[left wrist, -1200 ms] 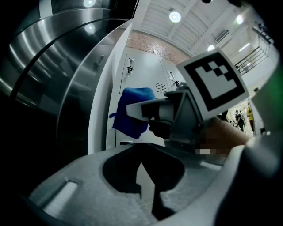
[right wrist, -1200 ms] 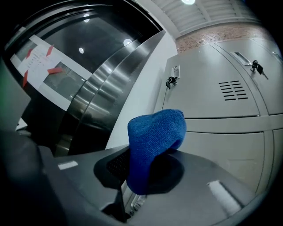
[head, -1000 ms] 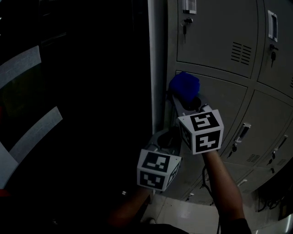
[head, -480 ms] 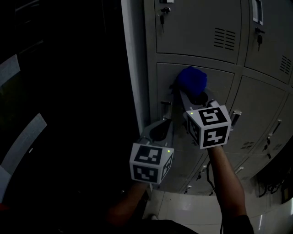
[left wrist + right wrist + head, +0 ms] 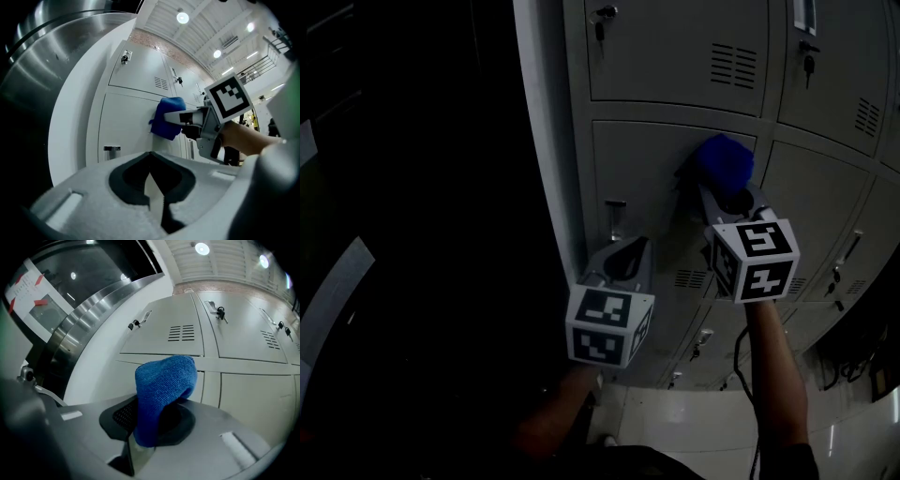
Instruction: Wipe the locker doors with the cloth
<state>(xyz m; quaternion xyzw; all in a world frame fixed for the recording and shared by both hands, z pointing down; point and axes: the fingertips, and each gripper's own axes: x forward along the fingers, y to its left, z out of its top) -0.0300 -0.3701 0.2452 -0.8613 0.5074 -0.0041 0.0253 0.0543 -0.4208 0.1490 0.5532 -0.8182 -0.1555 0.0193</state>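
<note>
Up against the grey locker doors [image 5: 675, 56], the right gripper [image 5: 724, 190] holds a blue cloth [image 5: 724, 161]; its own view shows the jaws closed on the lower end of the cloth [image 5: 161, 385], the rest bunched up in a rounded lump above them. From the head view the lump lies against a middle-row door [image 5: 637, 178], near its upper right corner, just under the seam with the row above. The left gripper view shows the same thing from the side, the cloth [image 5: 166, 117] apparently pressed to the flat of the door [image 5: 126, 122] by its right edge. A bare forearm [image 5: 773, 366] runs down from the right gripper's marker cube [image 5: 755, 260].

Lower and to the left, the left gripper [image 5: 625, 258] hangs in front of the same door; I cannot tell whether it touches. In its own view the jaws [image 5: 152, 187] are drawn together to a thin slit with nothing between them. A small metal handle [image 5: 615, 217] sits on that door just above it; it shows again in the left gripper view [image 5: 111, 150], well apart from the cloth.

The door above has vent slots [image 5: 733, 64] and a key [image 5: 602, 13] in its lock; the right gripper view shows those slots [image 5: 181, 333] just above the cloth. A curved band of shiny metal [image 5: 56, 56] runs along the left of the lockers; pale glossy floor [image 5: 694, 417] lies below.
</note>
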